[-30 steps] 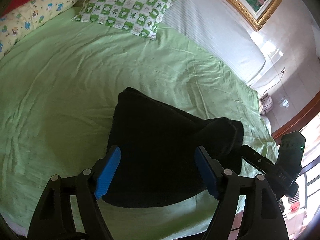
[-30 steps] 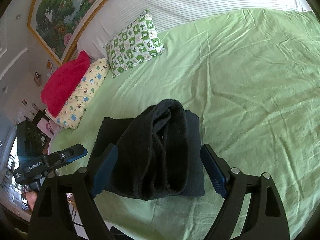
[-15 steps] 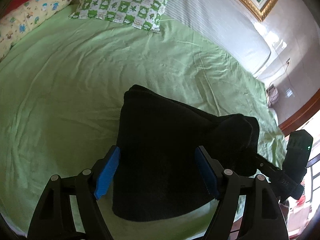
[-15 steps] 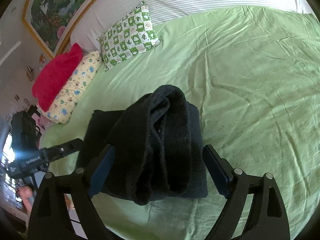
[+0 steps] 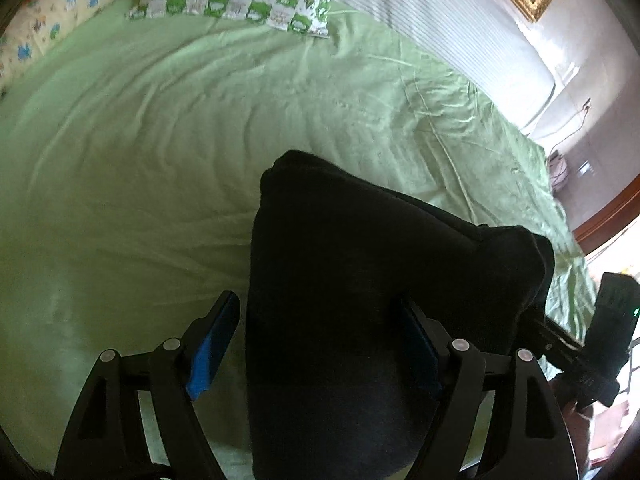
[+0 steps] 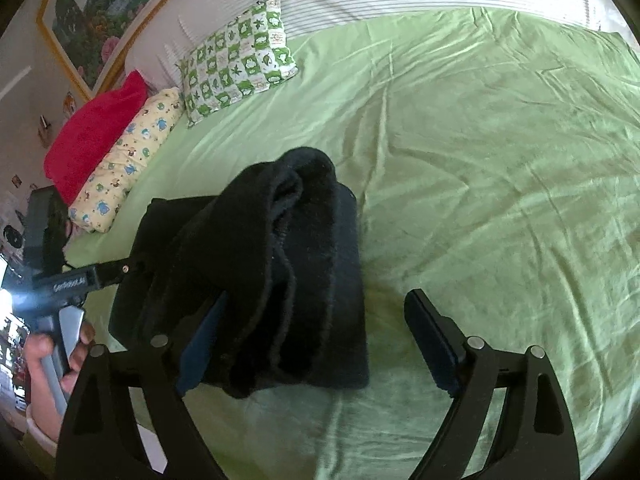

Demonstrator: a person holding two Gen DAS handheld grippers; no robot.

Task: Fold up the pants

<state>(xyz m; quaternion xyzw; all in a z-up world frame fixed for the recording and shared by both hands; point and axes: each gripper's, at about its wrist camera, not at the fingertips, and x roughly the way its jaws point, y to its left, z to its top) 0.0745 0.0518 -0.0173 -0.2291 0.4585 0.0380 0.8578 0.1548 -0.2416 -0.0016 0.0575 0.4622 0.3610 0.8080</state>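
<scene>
The black pants (image 5: 360, 280) lie folded in a thick bundle on the green bed sheet (image 5: 140, 160). In the right wrist view the pants (image 6: 280, 260) show several stacked layers with a rounded fold at the far end. My left gripper (image 5: 316, 344) is open, its blue fingers on either side of the bundle's near edge. My right gripper (image 6: 316, 344) is open; its left finger is partly hidden under the fabric and its right finger (image 6: 432, 344) stands over bare sheet. The left gripper's body (image 6: 76, 280) shows at the left of the right wrist view.
A green checked pillow (image 6: 240, 56), a yellow printed pillow (image 6: 128, 160) and a red pillow (image 6: 92, 136) lie at the head of the bed. A gold-framed painting (image 6: 112, 8) hangs above. The bed edge and floor are at right in the left wrist view (image 5: 600, 232).
Both grippers have moved closer to the pants, which now fill more of each view. The right gripper has shifted right, so its right finger is now over bare sheet. Both stay open.
</scene>
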